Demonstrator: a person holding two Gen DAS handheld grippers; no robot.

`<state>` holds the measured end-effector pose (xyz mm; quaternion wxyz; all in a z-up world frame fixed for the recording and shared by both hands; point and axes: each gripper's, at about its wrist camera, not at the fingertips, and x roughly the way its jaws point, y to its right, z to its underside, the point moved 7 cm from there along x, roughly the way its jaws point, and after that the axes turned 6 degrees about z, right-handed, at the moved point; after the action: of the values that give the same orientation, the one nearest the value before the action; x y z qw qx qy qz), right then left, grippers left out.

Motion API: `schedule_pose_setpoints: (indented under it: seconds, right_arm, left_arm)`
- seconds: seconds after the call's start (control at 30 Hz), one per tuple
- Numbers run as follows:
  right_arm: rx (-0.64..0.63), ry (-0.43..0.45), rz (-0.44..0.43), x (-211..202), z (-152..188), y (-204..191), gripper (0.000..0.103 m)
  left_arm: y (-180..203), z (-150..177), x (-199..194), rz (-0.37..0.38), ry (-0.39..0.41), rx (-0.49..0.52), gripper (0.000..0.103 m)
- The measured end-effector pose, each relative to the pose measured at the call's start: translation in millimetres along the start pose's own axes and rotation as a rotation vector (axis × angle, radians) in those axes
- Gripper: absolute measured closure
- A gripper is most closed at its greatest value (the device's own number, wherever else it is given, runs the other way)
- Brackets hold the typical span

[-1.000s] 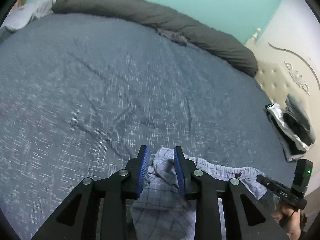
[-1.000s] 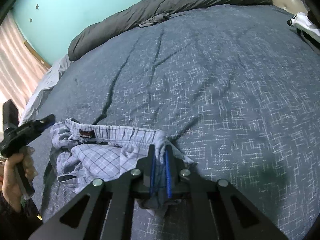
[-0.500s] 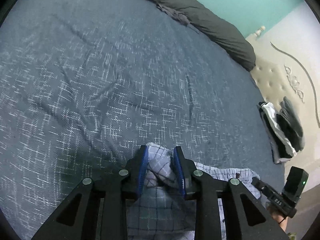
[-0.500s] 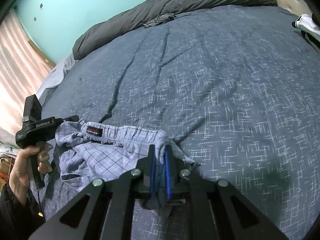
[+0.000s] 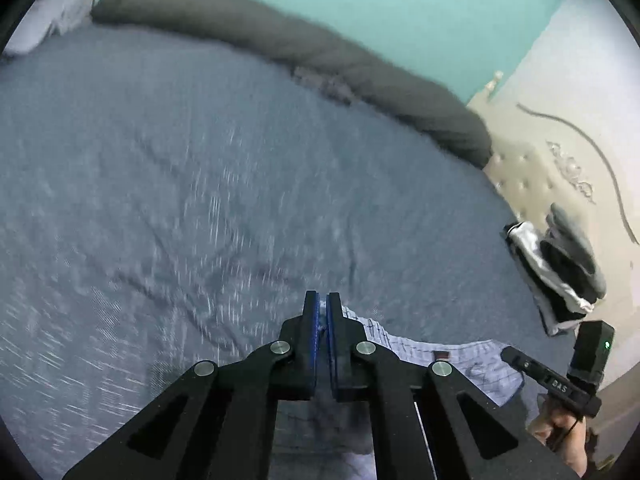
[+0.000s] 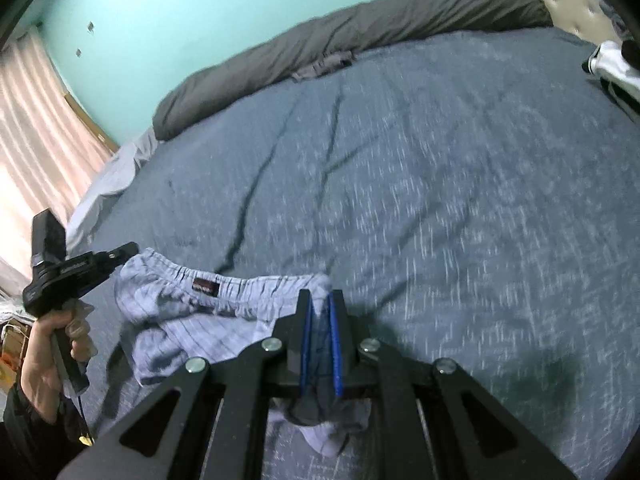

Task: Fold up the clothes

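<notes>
boxer shorts (image 6: 224, 300) waistband stretched sideways between hand-held grippers.

White letters "DAS" legible on the black handheld right gripper body (image 5: 560, 386); the small dark woven label (image 6: 206, 287) on the pale blue checked boxer shorts' (image 6: 192, 332) waistband is unreadable.

bedspread (image 5: 200, 200): motion-blurred, pattern smeared | shorts (image 6: 224, 300): near part hidden under right gripper (image 6: 319, 308), label too small to read | left gripper (image 5: 322, 304): cloth between pads unclear | clothes pile (image 6: 612, 64): cut by frame edge
</notes>
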<state>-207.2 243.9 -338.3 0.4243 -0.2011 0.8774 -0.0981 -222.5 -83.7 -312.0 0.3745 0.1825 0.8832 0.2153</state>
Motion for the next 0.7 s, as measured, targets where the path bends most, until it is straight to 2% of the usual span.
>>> schedule_pose_setpoints:
  seconds: [0.2,0.33,0.43,0.53,0.57,0.6,0.63,0.67,0.7]
  right_arm:
    - [-0.012,0.117,-0.022,-33.1,-26.7,-11.1,0.100]
    - [-0.043,0.171,-0.010,-47.8,-33.8,-22.6,0.101]
    - [0.068,0.090,-0.075,-29.3,-33.6,-13.5,0.101]
    - [0.091,-0.027,-0.062,0.9,-37.7,-9.4,0.099]
    - [0.087,-0.079,-0.053,12.7,-39.2,-9.3,0.093]
    - [0.085,-0.123,-0.043,22.7,-39.9,-8.6,0.073]
    - [0.083,-0.166,-0.032,32.4,-40.0,-7.2,0.063]
    - [0.076,-0.206,-0.024,41.5,-39.8,-6.6,0.055]
    - [0.069,-0.239,-0.025,48.9,-39.3,-7.2,0.055]
  left_arm:
    - [26.3,-20.4,-50.1,0.015,0.114,0.055,0.100]
    - [45.4,-32.3,-72.8,0.023,0.125,0.094,0.100]
    - [50.8,-30.2,-83.3,0.012,0.103,0.114,0.100]
    - [54.5,-29.3,-75.3,0.002,0.083,0.111,0.100]
    - [53.5,-27.6,-74.6,0.003,0.078,0.102,0.100]
    - [52.3,-25.8,-74.2,0.005,0.073,0.093,0.100]
    - [52.4,-23.5,-74.4,0.004,0.070,0.091,0.100]
    - [52.6,-21.2,-74.8,0.002,0.068,0.089,0.100]
    - [53.0,-18.8,-75.1,0.001,0.067,0.090,0.100]
